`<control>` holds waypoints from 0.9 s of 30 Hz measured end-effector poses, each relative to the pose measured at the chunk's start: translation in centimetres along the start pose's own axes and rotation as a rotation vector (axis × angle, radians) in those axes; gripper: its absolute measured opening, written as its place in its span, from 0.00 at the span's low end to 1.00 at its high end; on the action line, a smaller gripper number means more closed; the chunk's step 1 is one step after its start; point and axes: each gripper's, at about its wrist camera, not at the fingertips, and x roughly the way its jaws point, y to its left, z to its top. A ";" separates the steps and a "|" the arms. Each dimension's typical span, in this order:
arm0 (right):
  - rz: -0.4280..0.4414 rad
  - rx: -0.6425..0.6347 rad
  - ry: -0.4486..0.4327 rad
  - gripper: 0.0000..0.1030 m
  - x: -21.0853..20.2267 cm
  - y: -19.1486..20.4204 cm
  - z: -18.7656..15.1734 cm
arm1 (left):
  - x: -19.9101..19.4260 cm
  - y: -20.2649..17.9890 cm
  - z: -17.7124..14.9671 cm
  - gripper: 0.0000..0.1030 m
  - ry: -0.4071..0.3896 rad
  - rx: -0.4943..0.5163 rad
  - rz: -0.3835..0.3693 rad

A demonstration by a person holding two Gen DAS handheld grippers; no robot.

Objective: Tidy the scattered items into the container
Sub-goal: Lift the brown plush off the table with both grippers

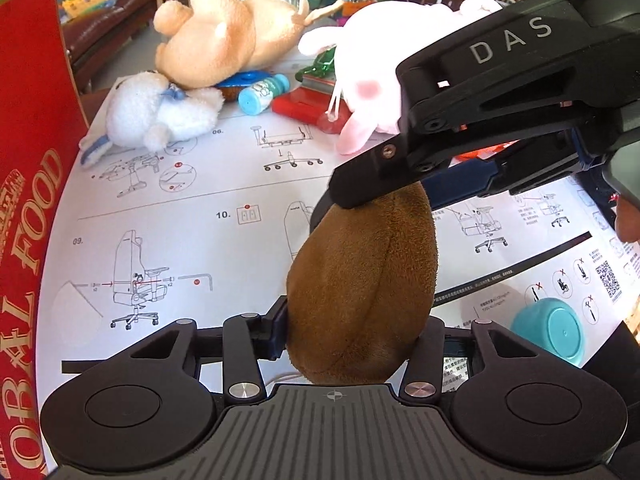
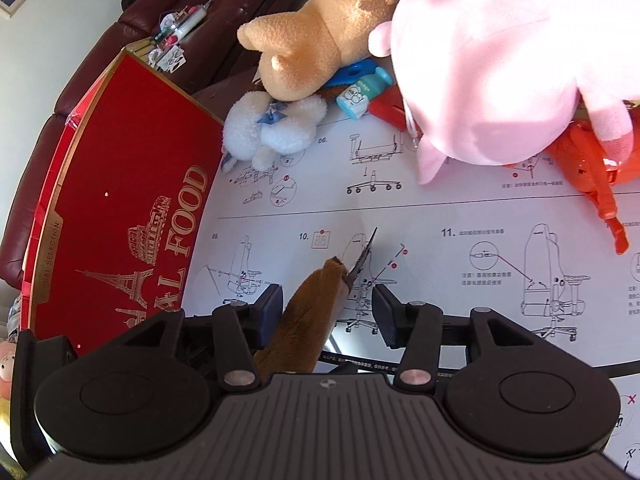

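Pink plush [image 2: 480, 72] (tan plush [image 2: 316, 36] beside)

open instruction sheet [image 2: 440, 208] in the middle of the desk; hemmed by red box [image 2: 120, 208] at left, white plush [image 2: 268, 132], tan plush [image 2: 320, 40] and pink plush [image 2: 488, 72] beyond.

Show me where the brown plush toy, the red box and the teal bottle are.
brown plush toy [image 1: 360, 280]: left wrist view, middle of its body.
red box [image 2: 120, 208]: right wrist view, printed red face.
teal bottle [image 1: 262, 94]: left wrist view, its labelled side.
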 end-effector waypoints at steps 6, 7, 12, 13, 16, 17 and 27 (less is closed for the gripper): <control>0.002 -0.057 -0.012 0.35 0.0 1.0 -0.6 | -0.2 -0.3 -0.5 0.42 -0.003 0.015 0.004; -0.003 -0.081 -0.019 0.35 0.0 1.4 -0.7 | -0.3 -0.4 -0.5 0.42 -0.002 0.019 0.009; -0.017 -0.123 -0.028 0.35 0.0 2.4 -1.0 | -0.8 -0.7 -0.4 0.48 -0.011 0.048 0.065; -0.021 -0.125 -0.031 0.35 0.0 2.5 -1.0 | -0.9 -0.7 -0.3 0.48 -0.012 0.052 0.073; -0.028 -0.130 -0.035 0.35 0.0 2.8 -1.1 | -1.3 -1.2 -0.2 0.44 -0.009 0.076 0.093; -0.028 -0.131 -0.034 0.35 -0.1 2.9 -1.1 | -1.4 -1.3 -0.2 0.46 -0.009 0.083 0.099; -0.095 -0.258 -0.076 0.34 -0.1 5.1 -1.6 | -1.9 -1.0 0.1 0.65 -0.013 0.057 0.118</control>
